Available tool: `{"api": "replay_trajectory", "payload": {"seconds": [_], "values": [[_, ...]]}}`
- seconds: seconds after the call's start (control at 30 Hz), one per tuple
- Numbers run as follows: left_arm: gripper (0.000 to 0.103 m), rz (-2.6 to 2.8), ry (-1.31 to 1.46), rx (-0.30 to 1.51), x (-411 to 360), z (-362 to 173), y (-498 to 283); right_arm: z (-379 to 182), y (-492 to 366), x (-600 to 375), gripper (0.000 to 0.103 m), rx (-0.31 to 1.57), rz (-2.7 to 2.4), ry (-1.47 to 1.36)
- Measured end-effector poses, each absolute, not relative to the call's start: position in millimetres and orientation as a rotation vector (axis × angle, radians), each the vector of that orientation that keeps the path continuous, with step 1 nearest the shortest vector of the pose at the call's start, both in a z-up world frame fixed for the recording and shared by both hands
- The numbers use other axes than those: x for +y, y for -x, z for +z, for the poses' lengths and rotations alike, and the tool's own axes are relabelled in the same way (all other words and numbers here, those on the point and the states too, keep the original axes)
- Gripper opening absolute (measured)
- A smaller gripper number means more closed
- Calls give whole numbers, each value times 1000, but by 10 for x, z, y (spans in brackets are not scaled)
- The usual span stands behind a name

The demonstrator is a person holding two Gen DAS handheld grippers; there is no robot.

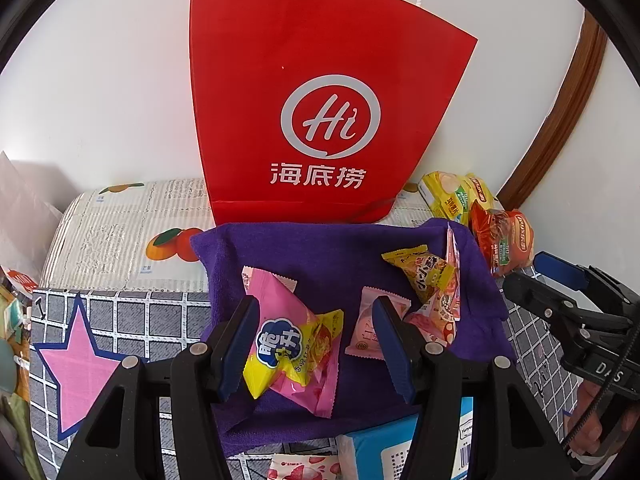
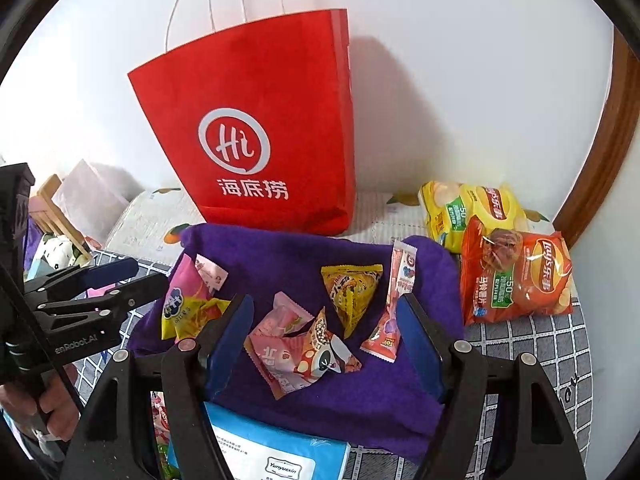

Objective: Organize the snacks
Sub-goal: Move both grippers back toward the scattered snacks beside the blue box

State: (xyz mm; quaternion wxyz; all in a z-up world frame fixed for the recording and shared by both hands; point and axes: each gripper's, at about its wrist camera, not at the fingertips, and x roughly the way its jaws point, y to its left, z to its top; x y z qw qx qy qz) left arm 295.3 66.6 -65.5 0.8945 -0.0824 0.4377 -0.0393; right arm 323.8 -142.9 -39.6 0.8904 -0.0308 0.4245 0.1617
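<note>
- White wall backs your workspace; a purple cloth lies on the checked cover.
- Small snack packets sit scattered on that cloth.
- Your right gripper hangs above them, jaws apart, gripping nothing.
- Your left gripper stands apart around a pink-and-yellow packet; you cannot tell if it touches.
- Behind stands a red paper bag; two crisp bags lie to the right.
</note>
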Motion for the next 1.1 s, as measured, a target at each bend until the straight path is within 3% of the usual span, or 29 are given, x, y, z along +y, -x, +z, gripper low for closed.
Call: {"api": "replay_trajectory", "payload": {"seconds": [0.4,0.57,0.73,1.1], "values": [[56,-91,174,899,667,-605,-2922,-329,-3118,-1308,73,841,390,98],[56,-96,173,886,659,-549,-2882,-292,-3068,-1286,66,822,382,97],[56,-90,173,866,671,-463,-2821,-197,-2884,-1217,65,781,387,95],[56,-118,168,812,594,-201,-2575,-328,-2262,-1277,61,850,400,82]]}}
